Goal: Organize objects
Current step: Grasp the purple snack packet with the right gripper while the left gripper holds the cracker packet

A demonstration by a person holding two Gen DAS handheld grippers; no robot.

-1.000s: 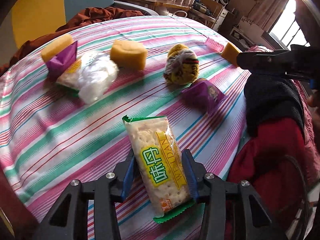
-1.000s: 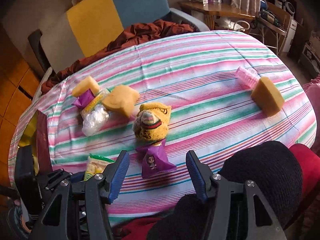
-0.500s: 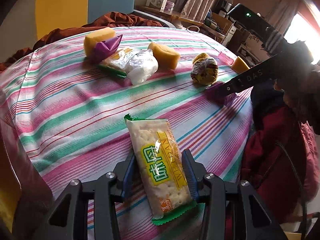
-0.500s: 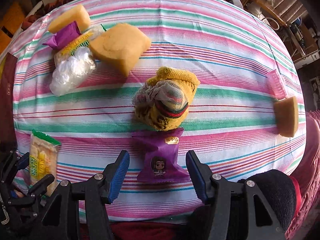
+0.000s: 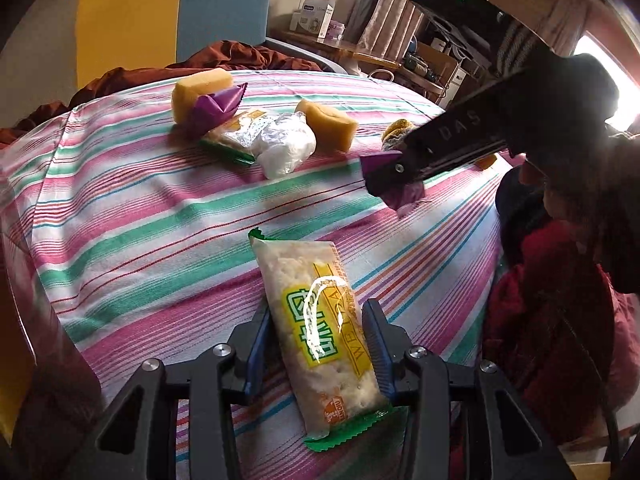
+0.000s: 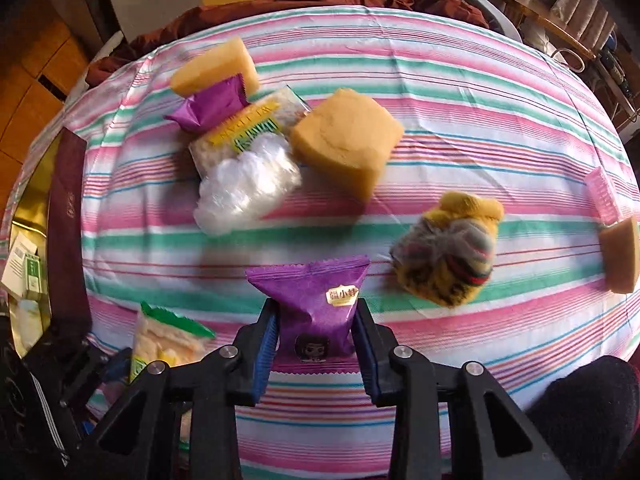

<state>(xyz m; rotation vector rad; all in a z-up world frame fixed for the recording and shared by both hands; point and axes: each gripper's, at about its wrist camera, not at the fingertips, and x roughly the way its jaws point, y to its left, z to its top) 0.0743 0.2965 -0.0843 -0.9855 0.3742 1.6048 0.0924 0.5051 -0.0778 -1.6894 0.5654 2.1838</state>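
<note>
Both grippers clamped on snack packets over the striped worktop (image 6: pixel 460 92).

Your left gripper (image 5: pixel 316 354) has its fingers pressed on the cracker packet (image 5: pixel 320 328) at the near edge. Your right gripper (image 6: pixel 316 346), fingers just closed, pinches the purple packet (image 6: pixel 316 300). Beyond lie the knitted bundle (image 6: pixel 450 252), plastic wrap (image 6: pixel 244 192) and yellow sponges (image 6: pixel 346 138).

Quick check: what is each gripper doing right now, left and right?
Left gripper: shut on the cracker packet.
Right gripper: jaws have just been closing, now shut on the purple snack pouch.
</note>
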